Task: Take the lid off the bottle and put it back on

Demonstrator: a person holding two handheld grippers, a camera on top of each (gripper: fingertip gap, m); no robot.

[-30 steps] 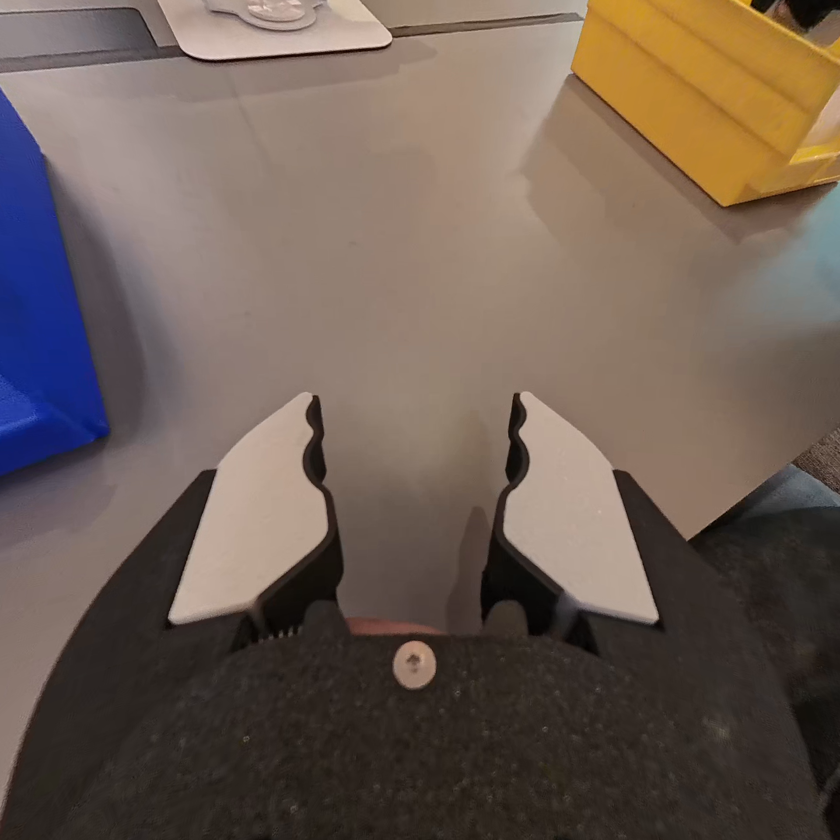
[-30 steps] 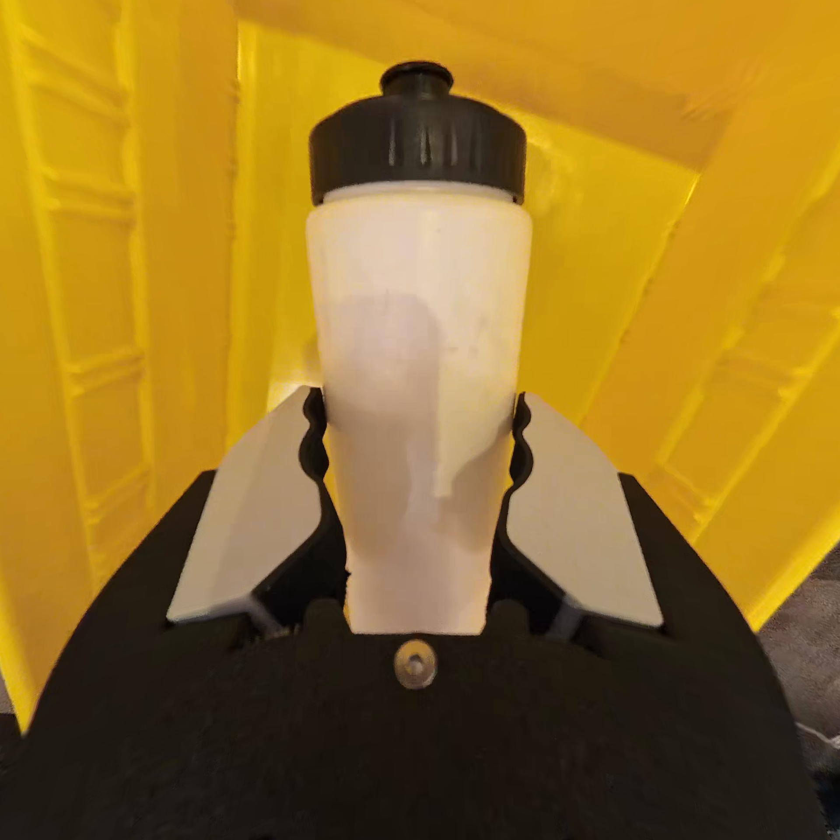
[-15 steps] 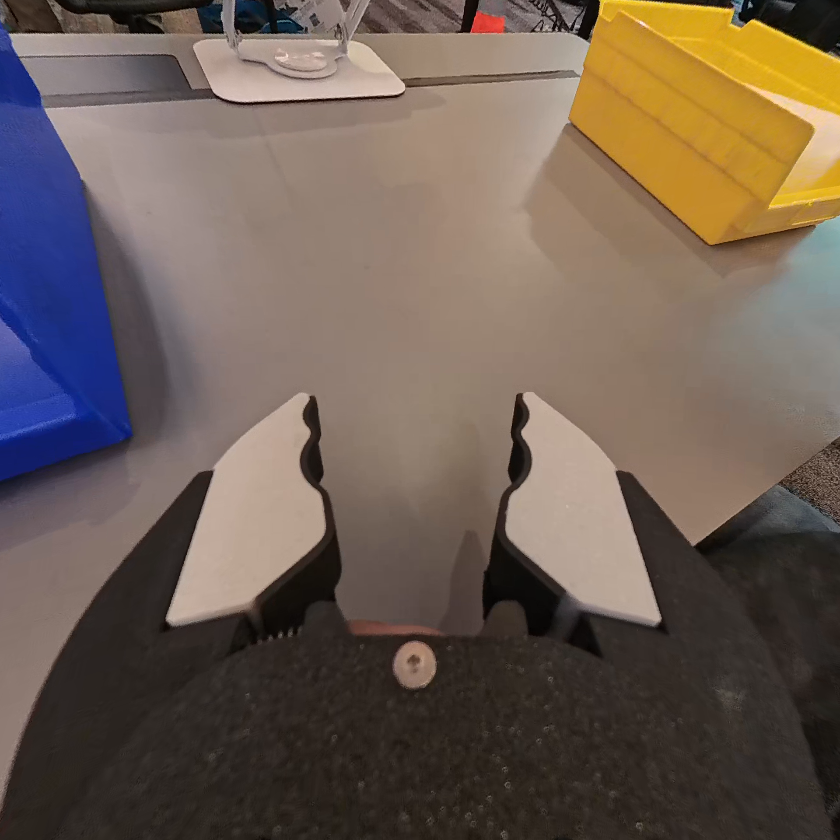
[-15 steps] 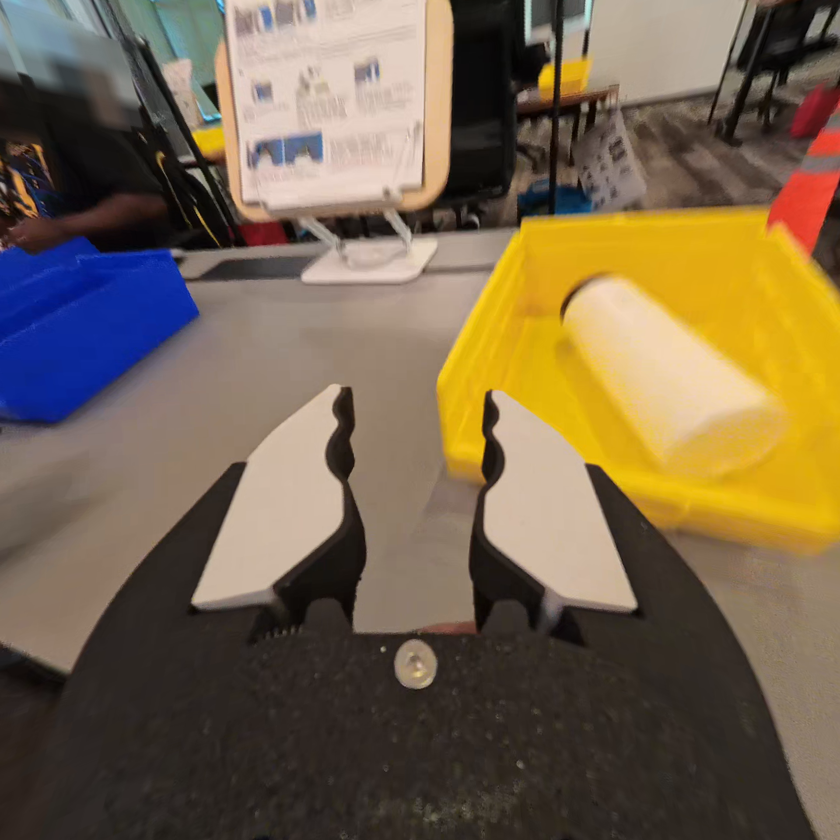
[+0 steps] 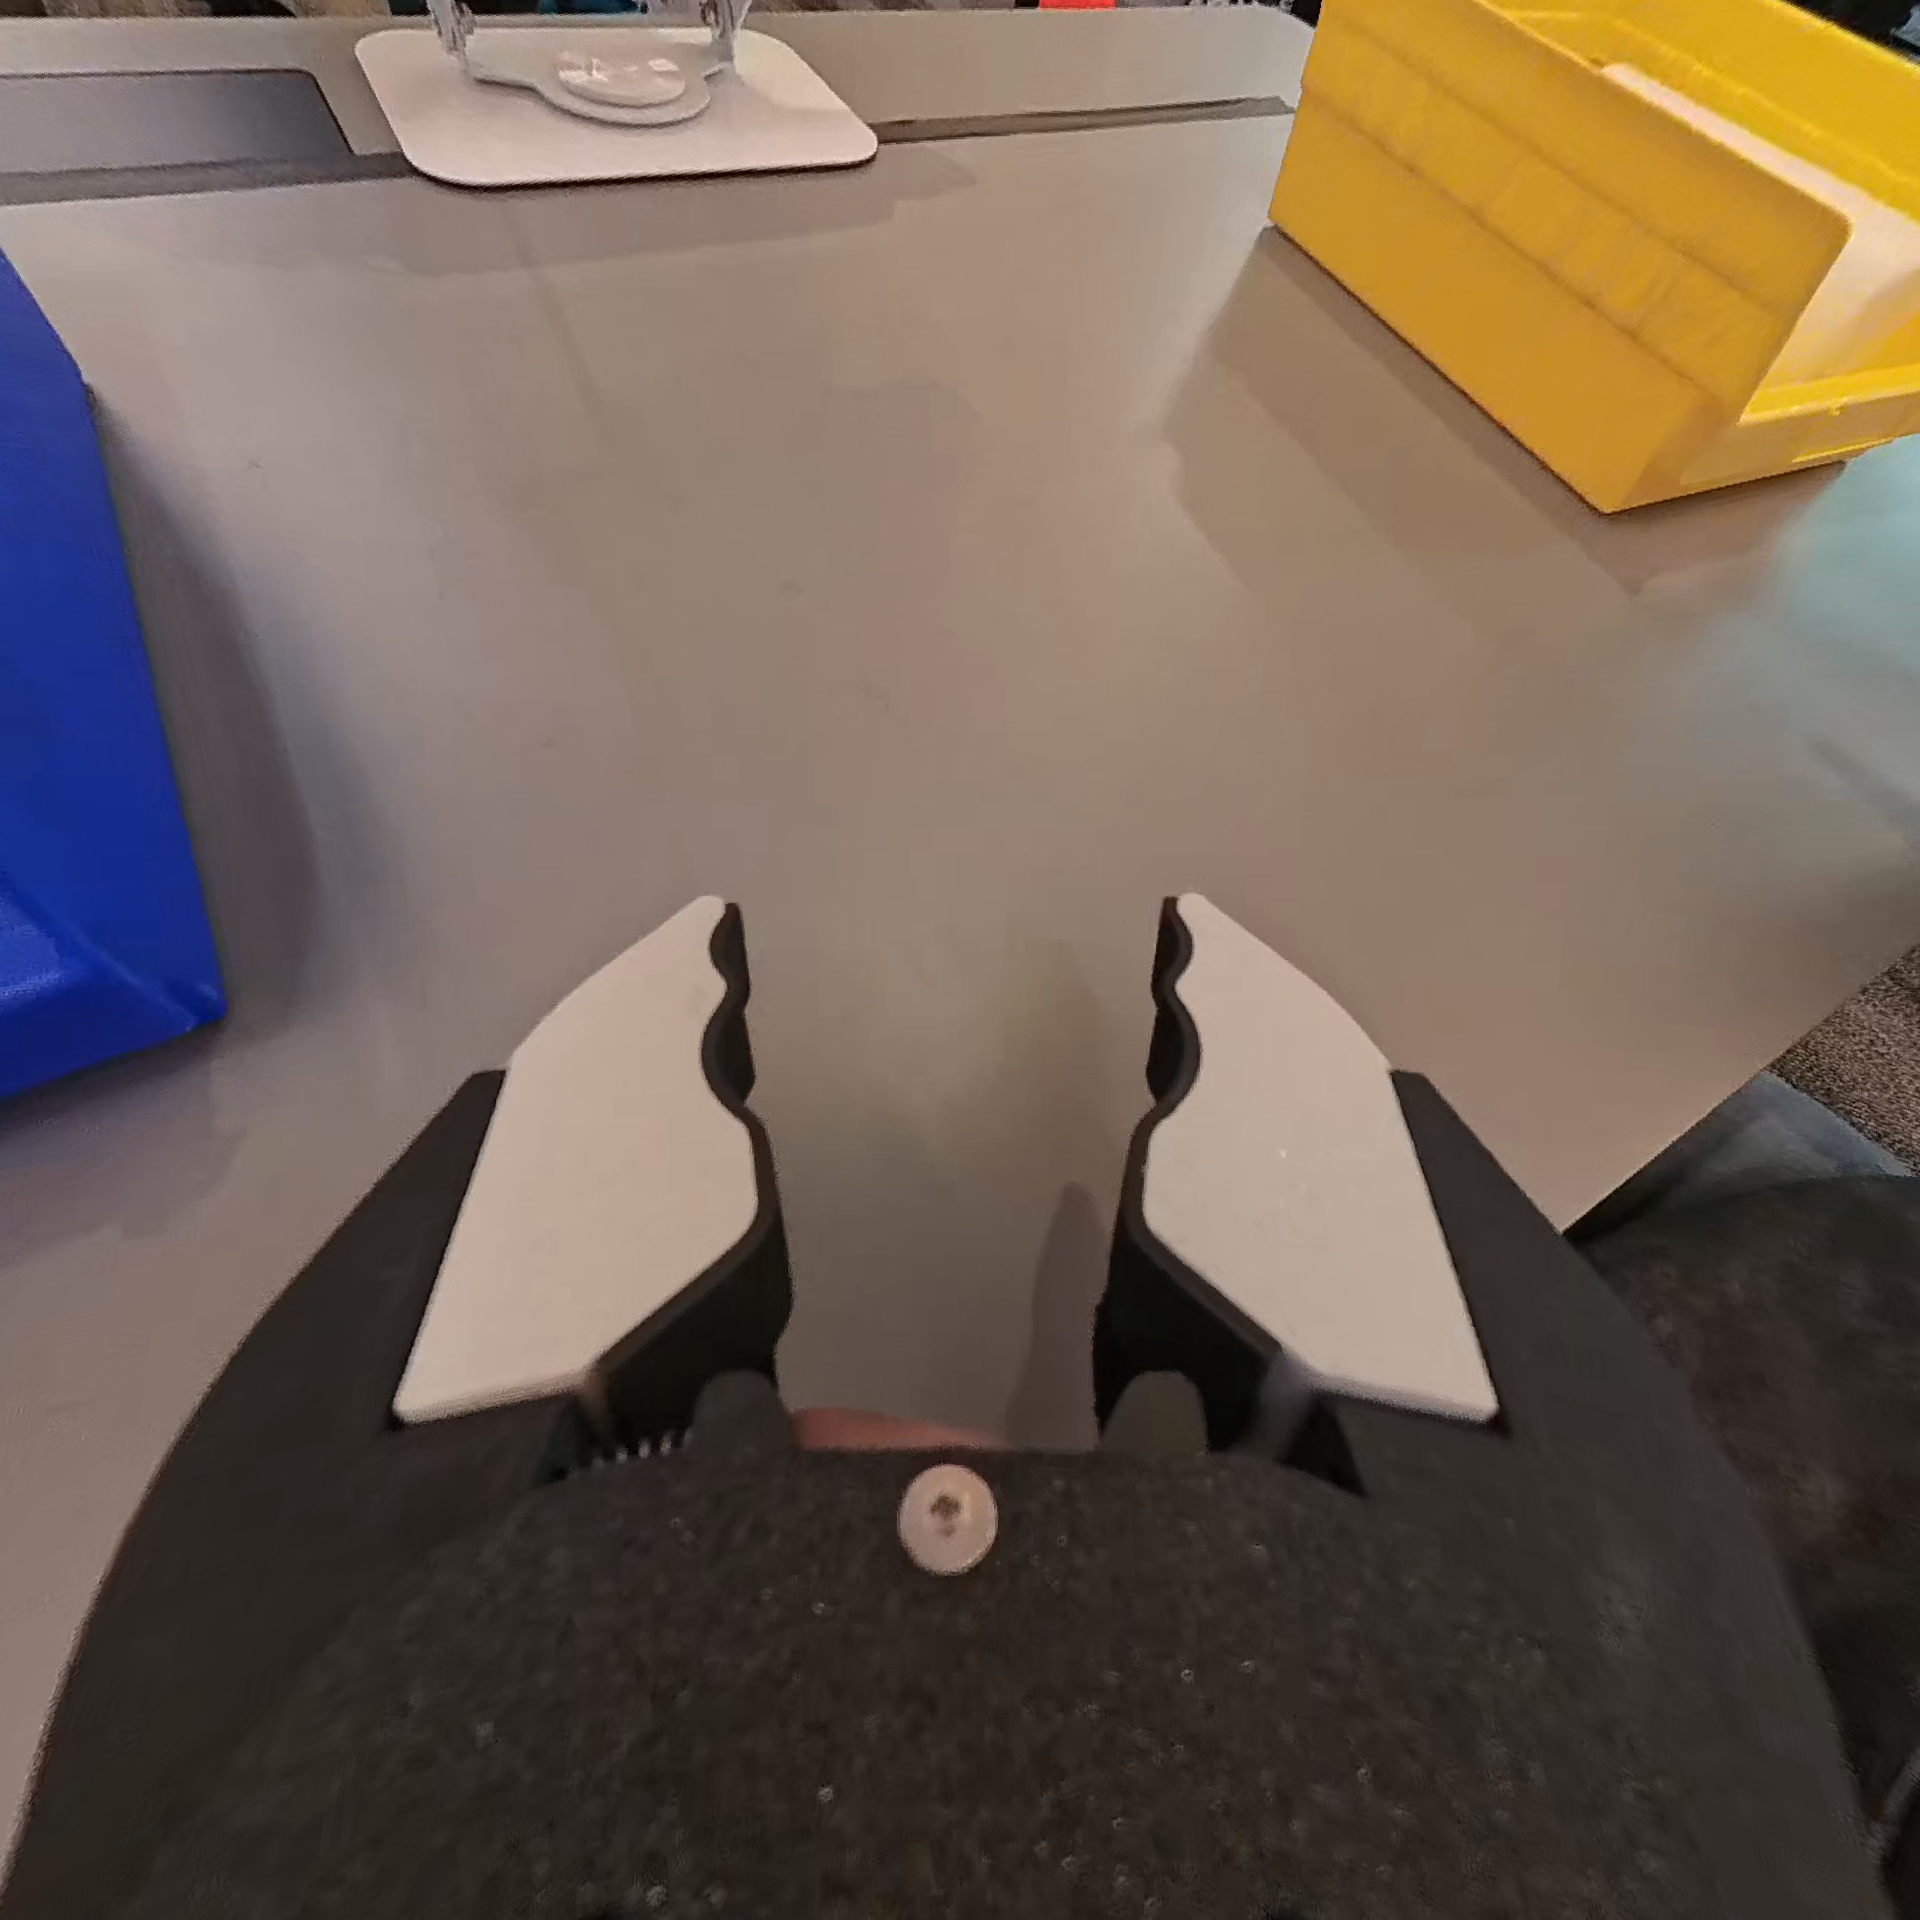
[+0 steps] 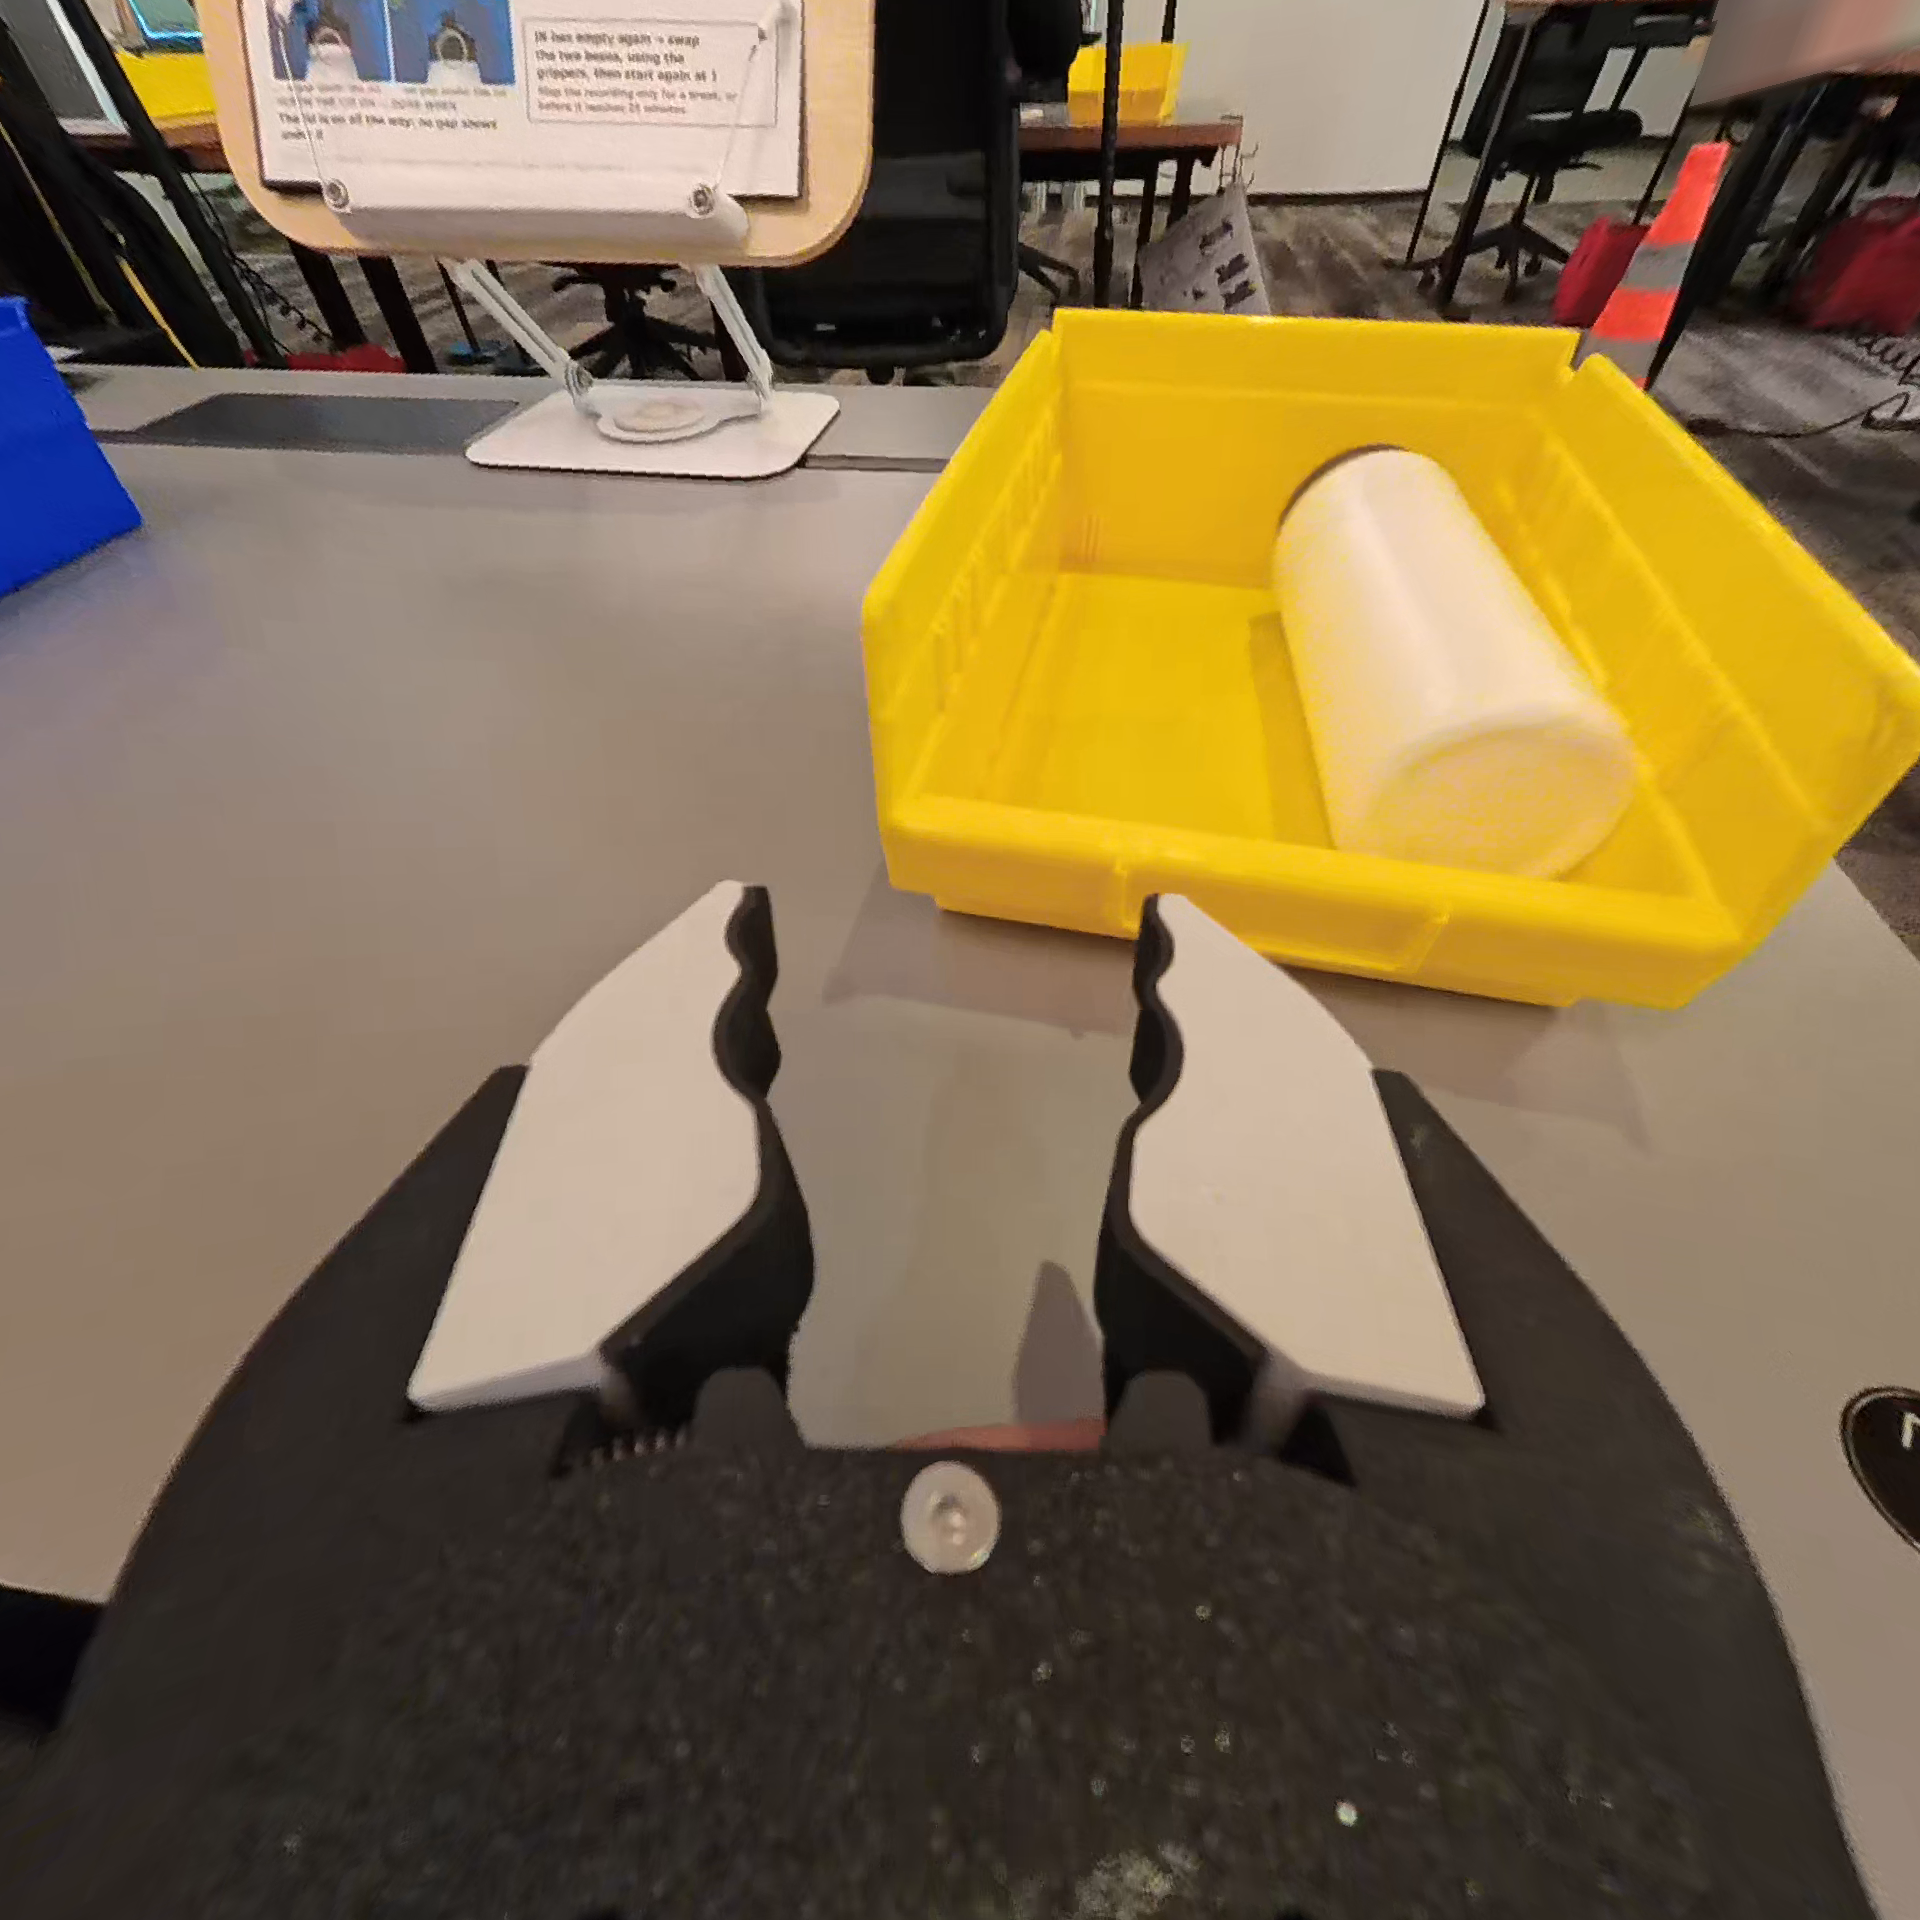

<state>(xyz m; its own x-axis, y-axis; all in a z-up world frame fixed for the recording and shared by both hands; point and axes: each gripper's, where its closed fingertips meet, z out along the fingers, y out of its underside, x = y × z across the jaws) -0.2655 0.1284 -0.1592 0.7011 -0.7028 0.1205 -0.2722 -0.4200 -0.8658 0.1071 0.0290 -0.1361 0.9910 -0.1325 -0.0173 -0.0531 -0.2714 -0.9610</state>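
The right gripper (image 6: 951,925) hangs empty over the table (image 6: 416,779), jaws spread with only grey surface between them. A second ago it was clamped on the bottle inside the bin; it has since let go and pulled back toward the near edge. The left gripper (image 5: 951,925) is likewise agape and holding nothing, hovering over bare table, much where it was a second ago.

Beyond the right gripper, ahead and to its right, sits the yellow bin (image 6: 1299,883). The white bottle (image 6: 1444,675) now lies on its side in it, along the bin's right half, base toward the camera. A dark rim shows at its far end, which I take to be the lid (image 6: 1351,457), apparently on; how tightly it is seated cannot be told from here.

Farther off, a stand (image 6: 655,431) holds a board of printed sheets (image 6: 530,114) at the table's back, and a blue bin (image 5: 73,727) sits at the left.

With the bottle released in the bin, lid seemingly in place, and both grippers free, the cycle looks finished for this bottle.
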